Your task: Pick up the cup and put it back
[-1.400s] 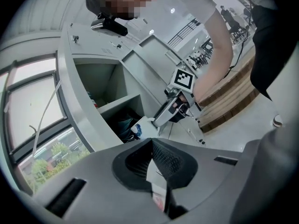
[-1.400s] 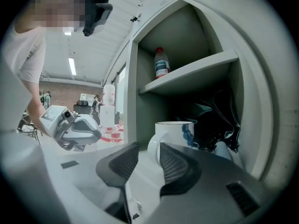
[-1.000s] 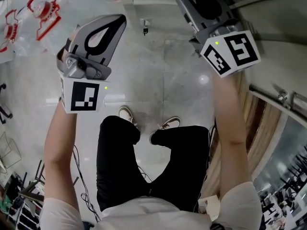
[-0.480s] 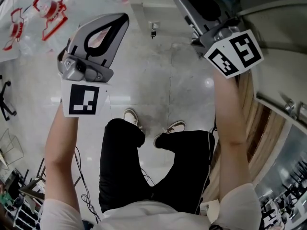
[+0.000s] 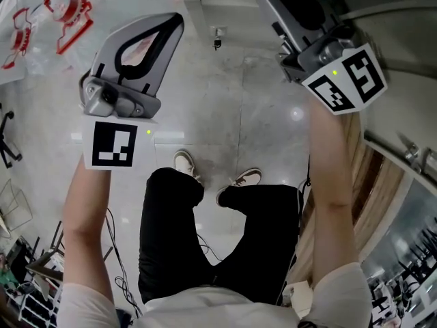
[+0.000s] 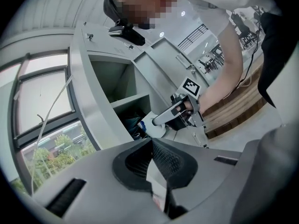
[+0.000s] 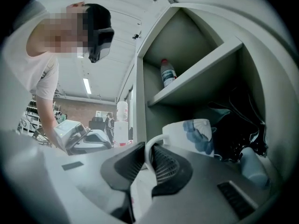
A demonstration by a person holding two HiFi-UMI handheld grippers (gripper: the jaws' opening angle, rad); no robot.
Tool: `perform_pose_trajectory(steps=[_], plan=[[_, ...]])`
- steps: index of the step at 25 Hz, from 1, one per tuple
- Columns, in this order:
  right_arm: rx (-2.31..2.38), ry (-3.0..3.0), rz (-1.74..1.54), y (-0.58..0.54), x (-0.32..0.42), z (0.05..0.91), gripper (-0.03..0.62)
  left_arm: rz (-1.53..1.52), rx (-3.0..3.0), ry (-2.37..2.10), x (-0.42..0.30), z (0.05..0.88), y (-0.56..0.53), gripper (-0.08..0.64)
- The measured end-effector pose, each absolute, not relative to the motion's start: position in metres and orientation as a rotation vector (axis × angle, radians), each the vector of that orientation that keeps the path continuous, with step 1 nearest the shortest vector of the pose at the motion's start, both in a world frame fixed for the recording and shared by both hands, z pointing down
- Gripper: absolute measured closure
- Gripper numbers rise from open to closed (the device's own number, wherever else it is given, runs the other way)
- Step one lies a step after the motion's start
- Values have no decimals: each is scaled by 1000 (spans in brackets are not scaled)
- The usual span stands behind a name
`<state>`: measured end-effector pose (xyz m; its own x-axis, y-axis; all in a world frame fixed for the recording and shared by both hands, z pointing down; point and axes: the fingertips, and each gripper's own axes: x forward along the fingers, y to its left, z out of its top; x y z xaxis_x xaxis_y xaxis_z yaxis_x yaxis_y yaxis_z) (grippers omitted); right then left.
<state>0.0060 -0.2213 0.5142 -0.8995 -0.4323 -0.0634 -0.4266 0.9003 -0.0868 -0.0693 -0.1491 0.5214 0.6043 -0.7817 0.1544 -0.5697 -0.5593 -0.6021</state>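
Right claw (image 7: 148, 149): jaws just closing, pinching the white handle of the cup (image 7: 198, 134), seemingly below the shelf board (image 7: 196, 80). Left claw (image 6: 152, 143): closed, empty.

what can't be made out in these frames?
- Base of the cup: right gripper view, behind the right gripper, whose jaws have just been closing on its handle.
- Tips of that gripper's jaws: head view, cut by top edge.
- Label of the bottle: right gripper view, too small.
- The dark bundle beside the cup: right gripper view, in shadow.
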Motion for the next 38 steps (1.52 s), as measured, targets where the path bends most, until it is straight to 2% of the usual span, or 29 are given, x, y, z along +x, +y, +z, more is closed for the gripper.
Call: perform_pose_trajectory(steps=[16,33,38], plan=[[-639,2984,-170,-161,24,458,541,-545,-2373,1164,-73,462,-140,540],[-630,2956,-155,-79,40,276,541,-575,-2335,1139,-92,311,-110,540],[-647,2928,-160,-74,38,251,541,-585,-2319,1166,-110,287,-110,540]])
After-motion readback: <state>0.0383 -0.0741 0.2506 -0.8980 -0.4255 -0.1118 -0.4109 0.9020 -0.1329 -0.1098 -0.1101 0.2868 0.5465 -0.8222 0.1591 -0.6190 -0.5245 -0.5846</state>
